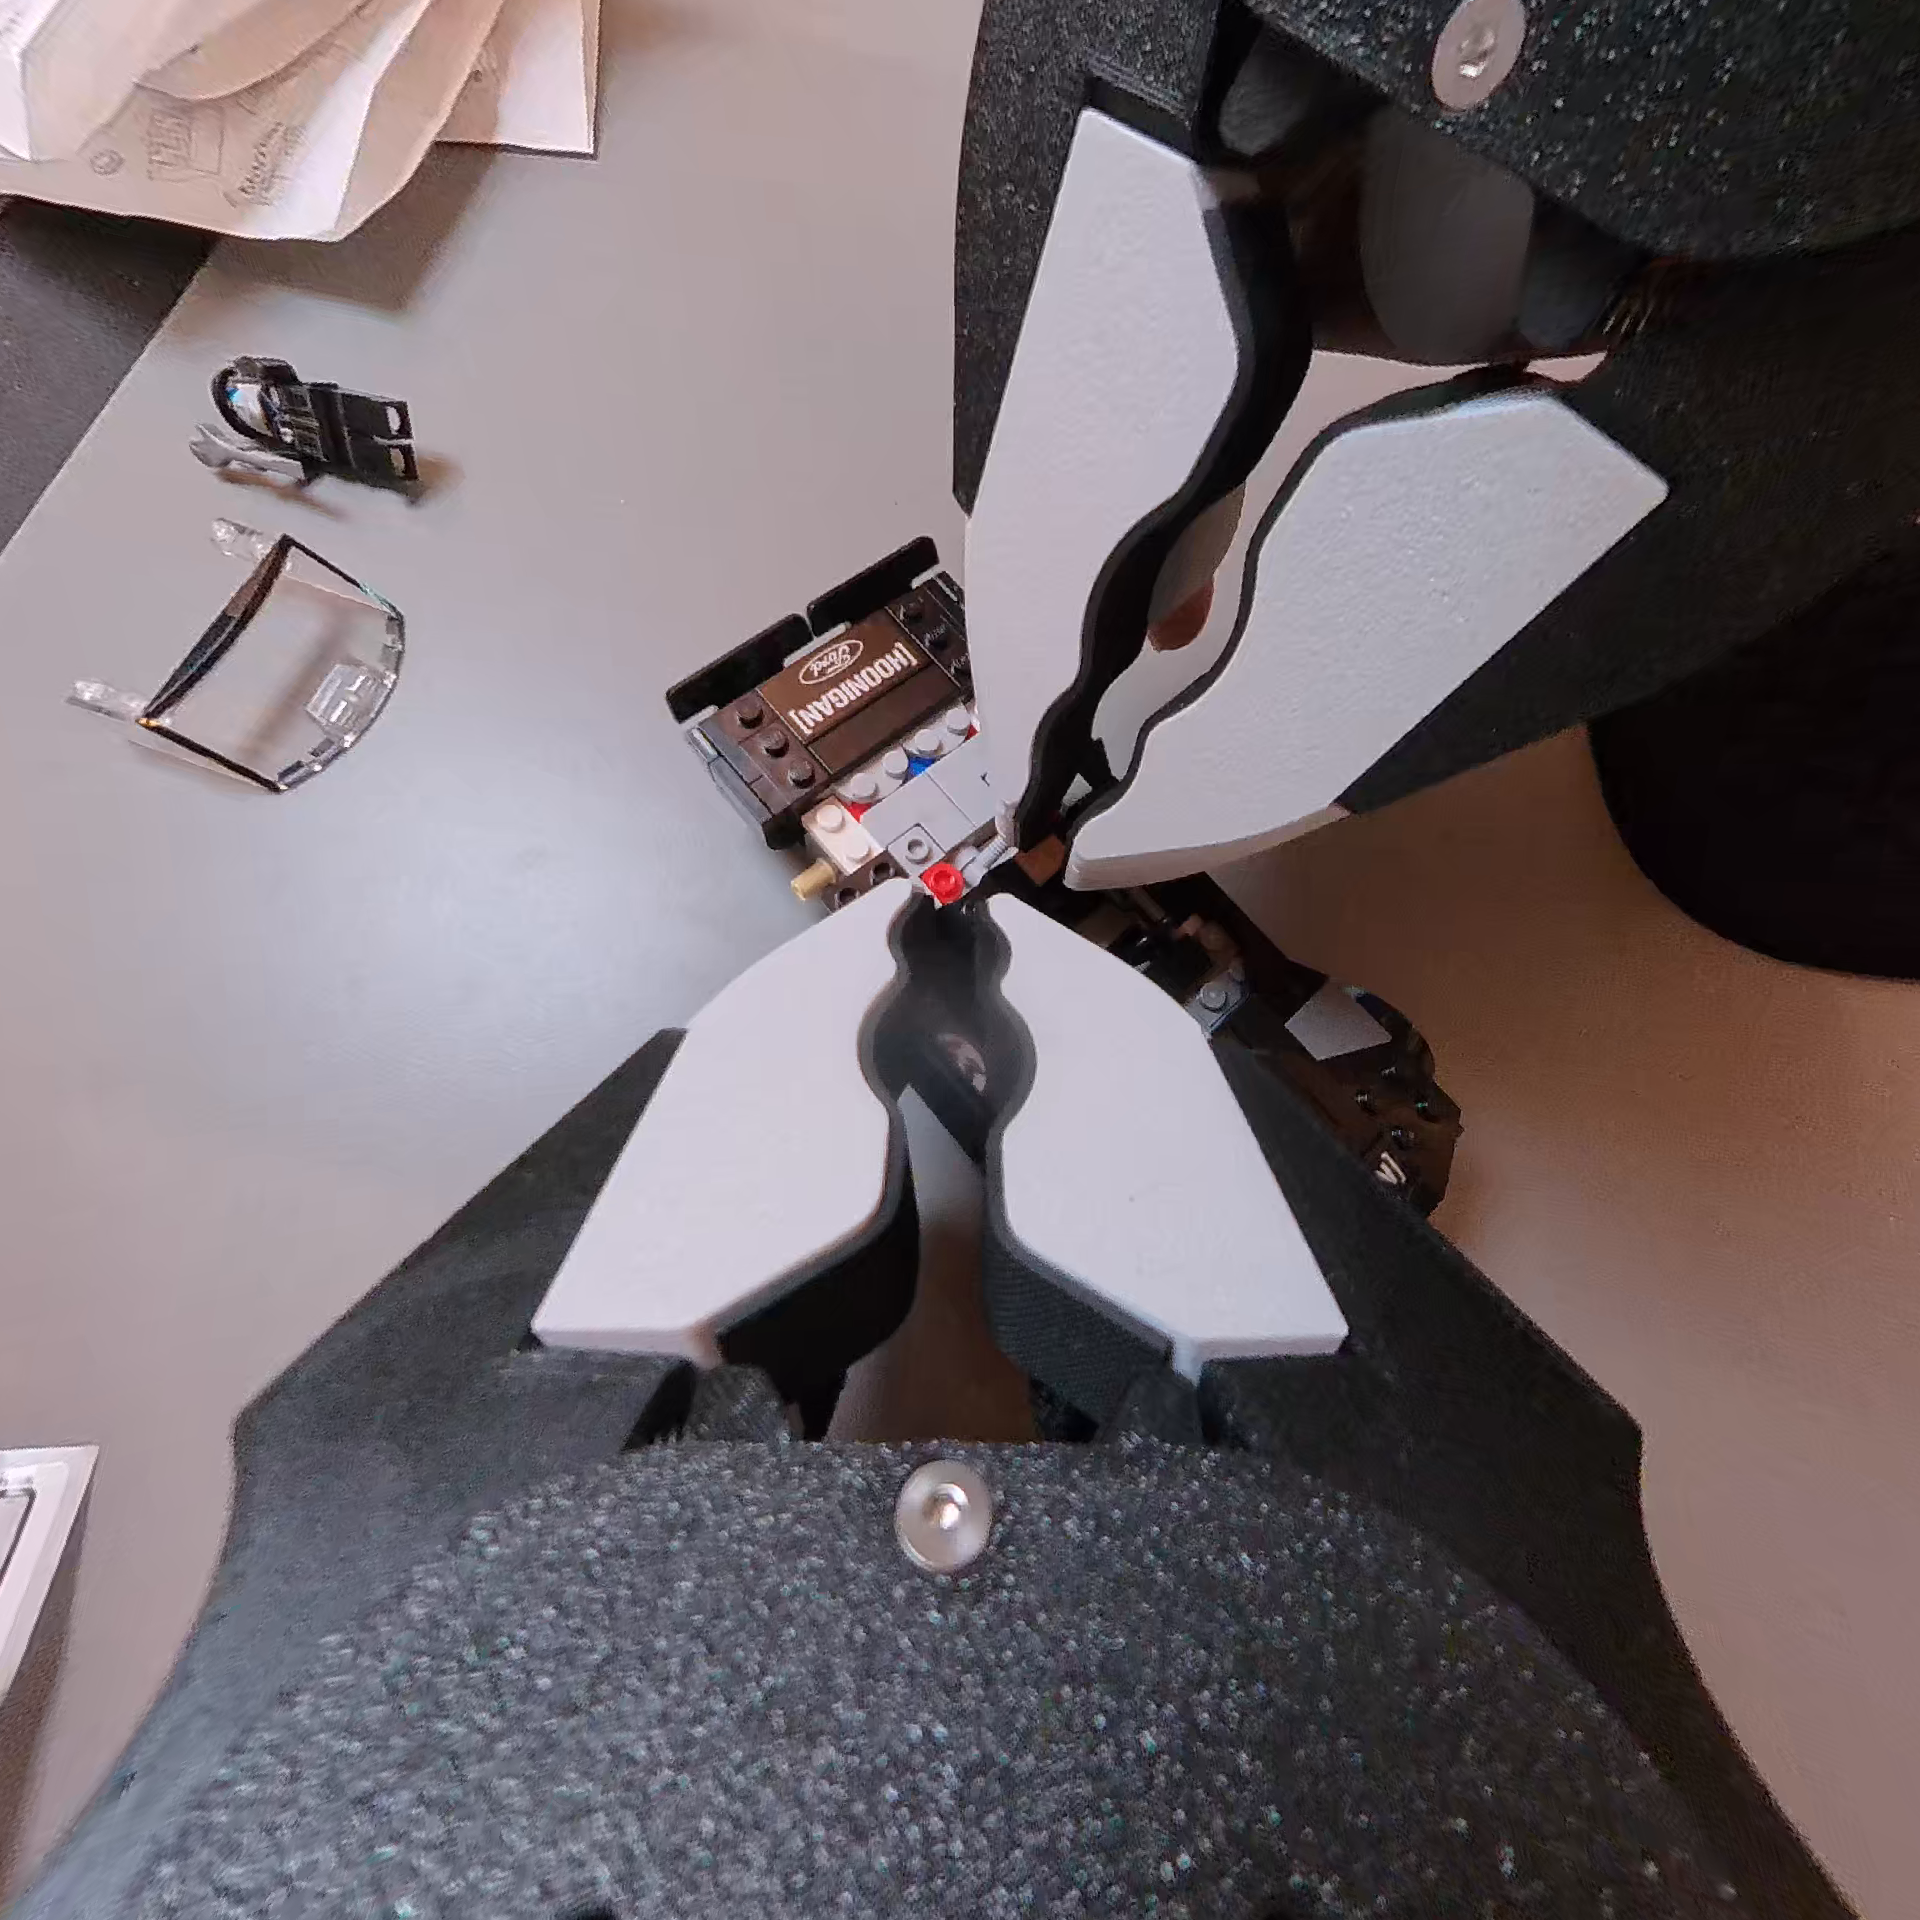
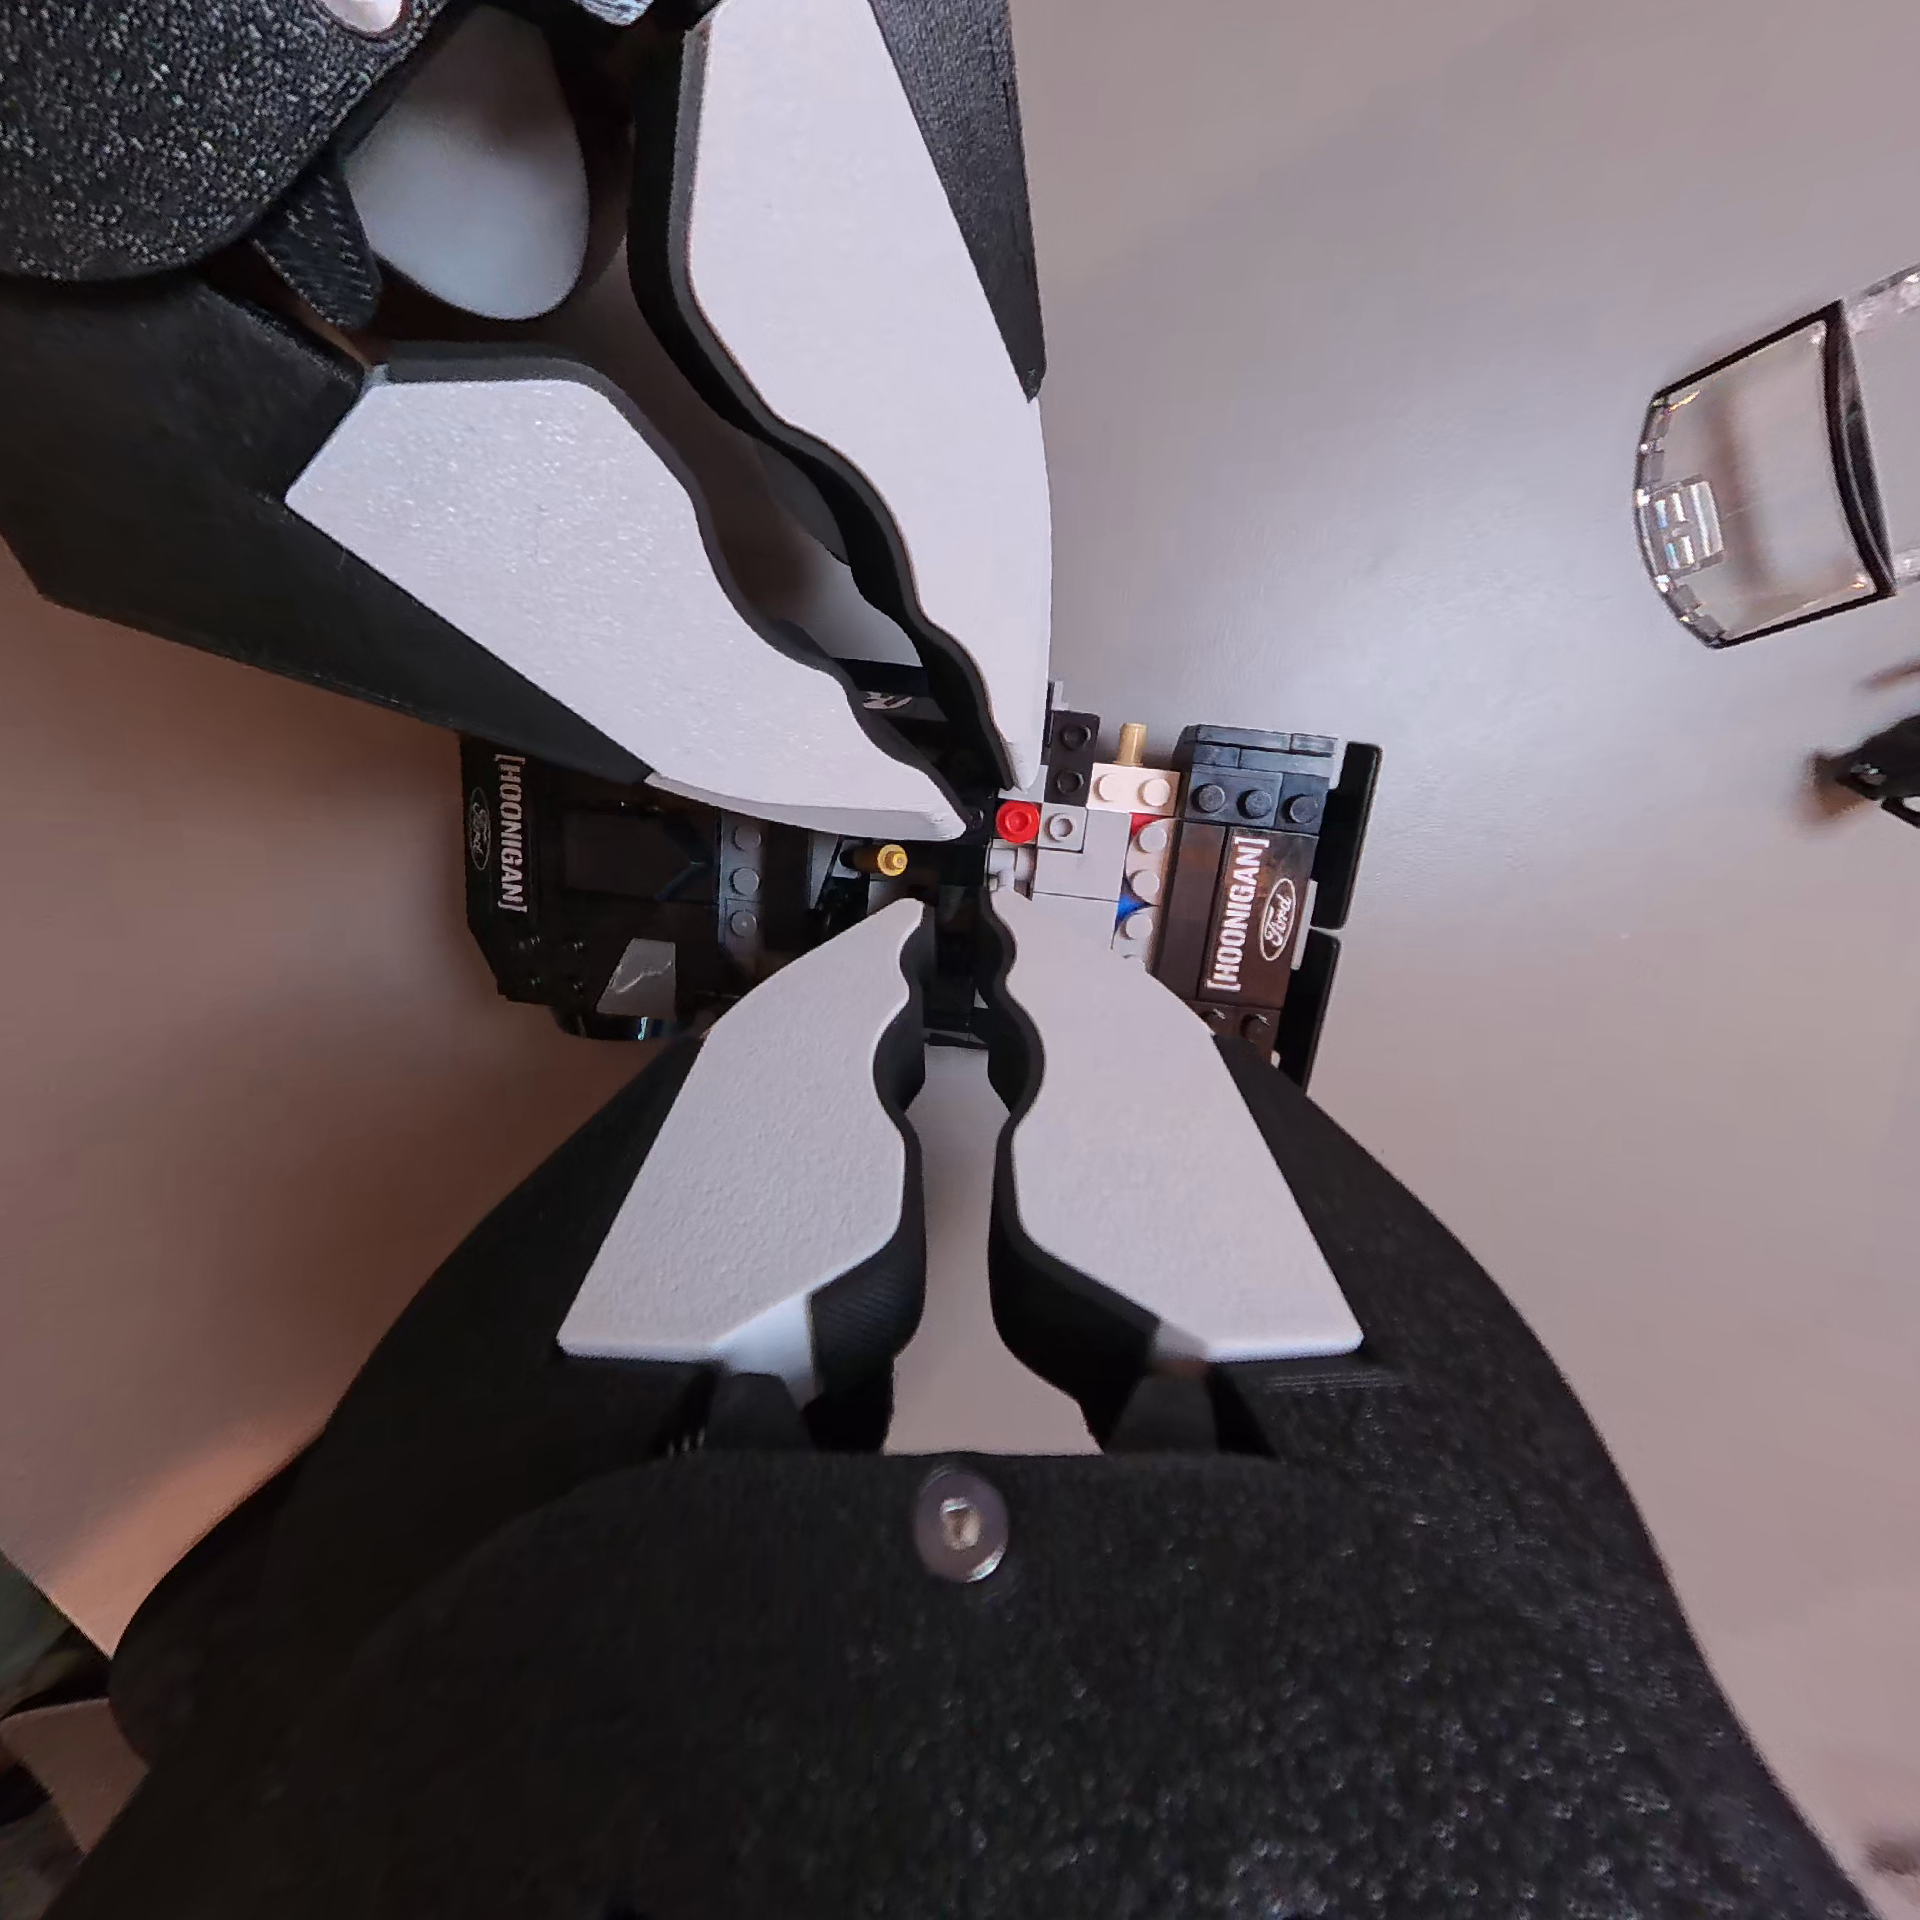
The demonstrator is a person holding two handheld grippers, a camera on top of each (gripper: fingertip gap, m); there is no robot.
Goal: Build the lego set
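A black lego car [image 1: 862,717] with grey, white, blue and red bricks in its middle lies on the grey table; it also shows in the right wrist view [image 2: 1236,914]. My left gripper [image 1: 945,920] is shut, its tips pinching a small black piece right beside the car's red stud [image 1: 943,881]; it enters the right wrist view from the upper left [image 2: 982,810]. My right gripper [image 2: 956,920] is shut on a thin black part of the car's middle, just across from the left one, near the same red stud [image 2: 1016,821]. It enters the left wrist view from the upper right [image 1: 1044,847].
A clear windscreen piece [image 1: 281,665] [image 2: 1766,499] and a small black sub-assembly [image 1: 312,426] [image 2: 1870,774] lie apart on the table [image 1: 520,312]. White paper bags [image 1: 312,94] lie at the far edge. A white object [image 1: 31,1538] sits at the near left. The tips of both grippers are at nearly the same place. Left tips and right tips are each some 15 cm from the small black sub-assembly [image 2: 1870,774]. Look for it in the left wrist view [image 1: 398,459] too.
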